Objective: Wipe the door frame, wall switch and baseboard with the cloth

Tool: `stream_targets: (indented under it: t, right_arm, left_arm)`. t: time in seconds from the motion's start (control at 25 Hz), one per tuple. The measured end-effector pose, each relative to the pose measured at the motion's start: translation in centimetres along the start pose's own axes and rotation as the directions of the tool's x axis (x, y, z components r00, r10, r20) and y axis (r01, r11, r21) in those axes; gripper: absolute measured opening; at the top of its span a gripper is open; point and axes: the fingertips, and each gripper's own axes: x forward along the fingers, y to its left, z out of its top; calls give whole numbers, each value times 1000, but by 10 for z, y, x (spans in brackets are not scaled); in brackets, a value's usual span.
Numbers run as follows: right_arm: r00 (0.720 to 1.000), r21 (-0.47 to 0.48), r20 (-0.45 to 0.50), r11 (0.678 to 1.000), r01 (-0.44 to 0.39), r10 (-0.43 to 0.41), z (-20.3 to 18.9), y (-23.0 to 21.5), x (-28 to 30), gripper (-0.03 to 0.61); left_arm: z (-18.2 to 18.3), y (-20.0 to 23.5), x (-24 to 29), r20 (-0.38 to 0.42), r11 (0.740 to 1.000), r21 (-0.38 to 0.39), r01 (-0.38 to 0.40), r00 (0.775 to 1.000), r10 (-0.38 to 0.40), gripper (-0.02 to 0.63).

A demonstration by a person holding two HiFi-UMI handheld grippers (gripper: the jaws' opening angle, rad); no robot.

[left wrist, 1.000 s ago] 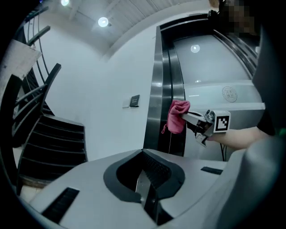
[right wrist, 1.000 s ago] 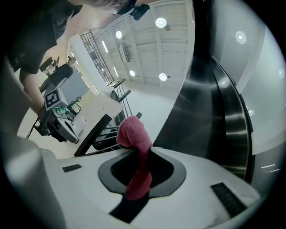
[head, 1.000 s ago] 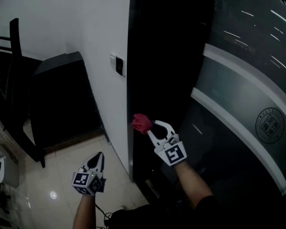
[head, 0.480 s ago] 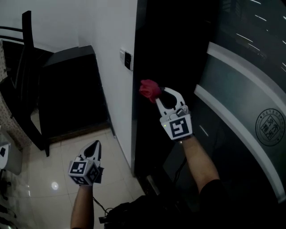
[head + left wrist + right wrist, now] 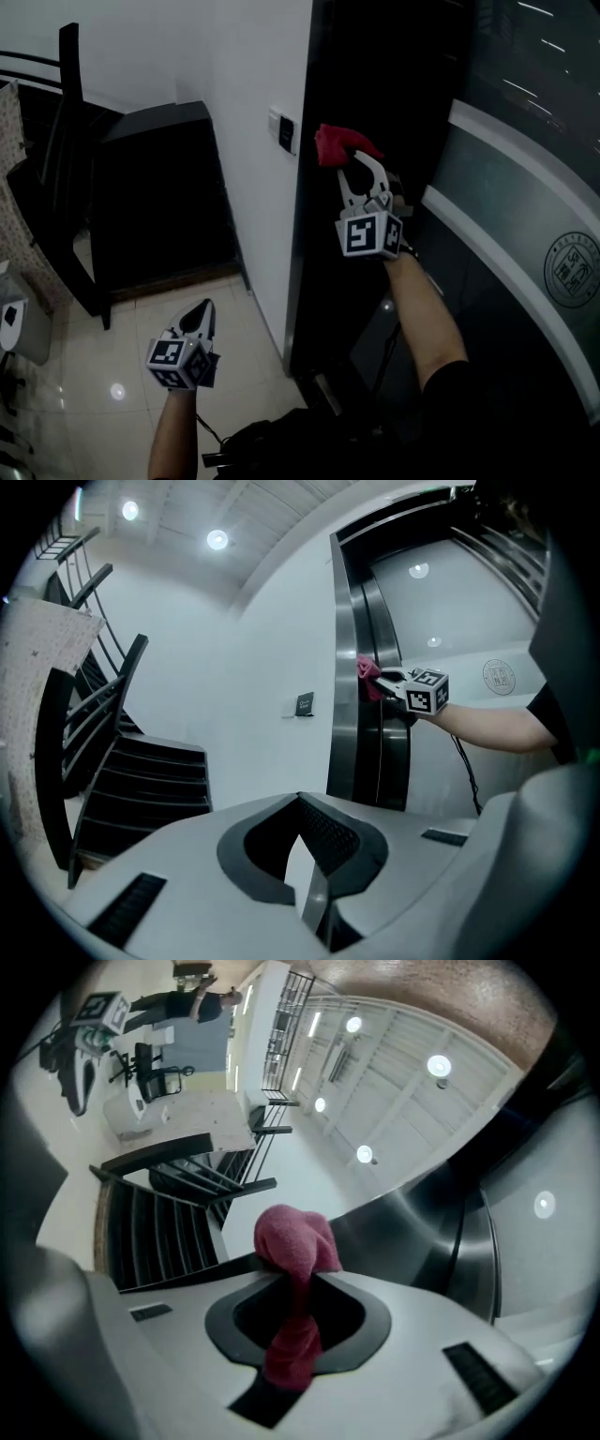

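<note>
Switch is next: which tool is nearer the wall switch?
Right. The right tool, shut on the red cloth, is near the wall switch at the door frame; the left tool hangs low over the floor.

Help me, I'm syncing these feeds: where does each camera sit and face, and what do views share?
Head view: on the head, facing steeply down at door frame, switch; left gripper, right gripper show.
Left gripper view: on the left gripper, facing the door frame past shut jaws; right gripper shows.
Right gripper view: on the right gripper, facing up the door frame; left gripper shows.
Shared: all three show the cloth.
</note>
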Motion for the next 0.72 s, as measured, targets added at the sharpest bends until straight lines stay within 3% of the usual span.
stream_targets:
  t: [0.28,0.72]
  right_arm:
    - [999,-42,-17,998,-49,48,-16,40,-7,63]
    - [974,-78,-46,971,-225,221,-46,120,-46,63]
  left_arm:
    - [-17,3,0,-31,1000,-12,1,1000,-2,0]
    - [-37,-8,7,-73,999,-24,23,997,-25,0]
